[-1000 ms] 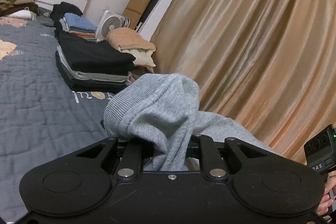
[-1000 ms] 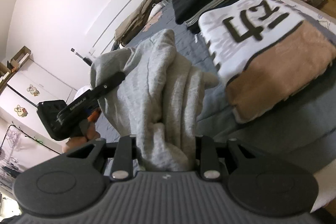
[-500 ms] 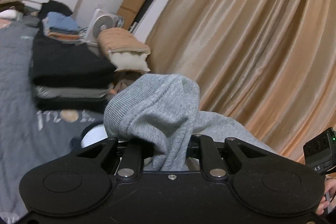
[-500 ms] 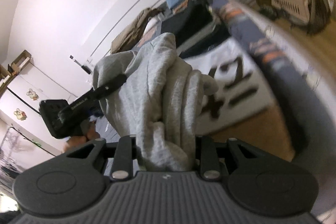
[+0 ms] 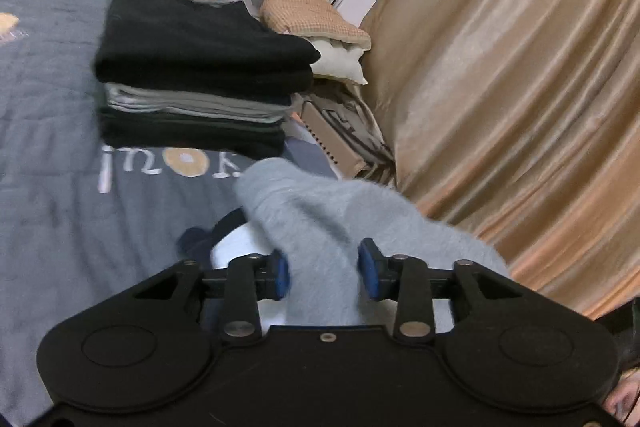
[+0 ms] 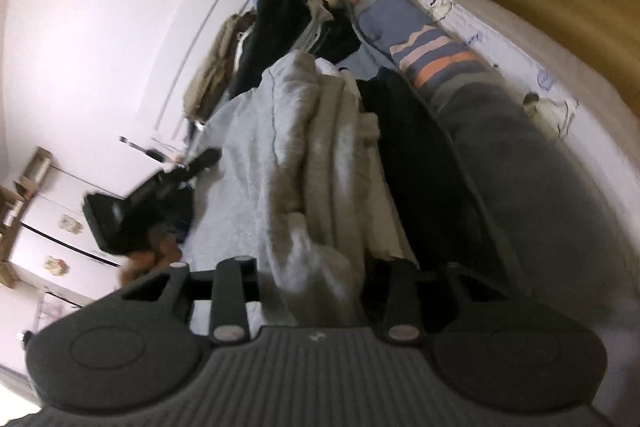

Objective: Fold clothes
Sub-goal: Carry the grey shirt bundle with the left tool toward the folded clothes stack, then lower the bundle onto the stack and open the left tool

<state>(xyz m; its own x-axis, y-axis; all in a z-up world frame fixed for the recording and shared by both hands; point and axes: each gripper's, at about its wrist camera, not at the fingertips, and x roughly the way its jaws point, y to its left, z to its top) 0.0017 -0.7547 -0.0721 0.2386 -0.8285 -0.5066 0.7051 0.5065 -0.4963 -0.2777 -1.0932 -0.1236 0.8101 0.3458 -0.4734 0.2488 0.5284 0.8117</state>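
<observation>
Both grippers have swung down toward the bed since a second ago, and the grey sweatshirt (image 5: 320, 223) that was bunched tight between their fingers now slackens as the jaws part. On the left gripper (image 5: 324, 269) the blue pads (image 5: 282, 273) stand clear to either side of the knit, which runs loose between them with no visible pinch. The right gripper (image 6: 320, 275) is opening too; cloth fills the gap there, and blur hides whether its pads are off the fabric.

Seen from the right wrist, the folded sweatshirt lies straight ahead of that gripper, its long axis running away along the fingers toward the stack of dark folded clothes (image 5: 200, 79) farther up the grey quilt (image 5: 52, 131). It rests partly on a white and black garment (image 6: 400, 155) near the mattress edge. The left gripper holds the far-left side of the same bundle, beside gold curtains (image 5: 520, 67).

Judging from the pose, this is the set-down of a finished fold. Both hands sit at the near end of the bundle, neither clearly nearer, so backing straight out along that axis would disturb the layers least.
</observation>
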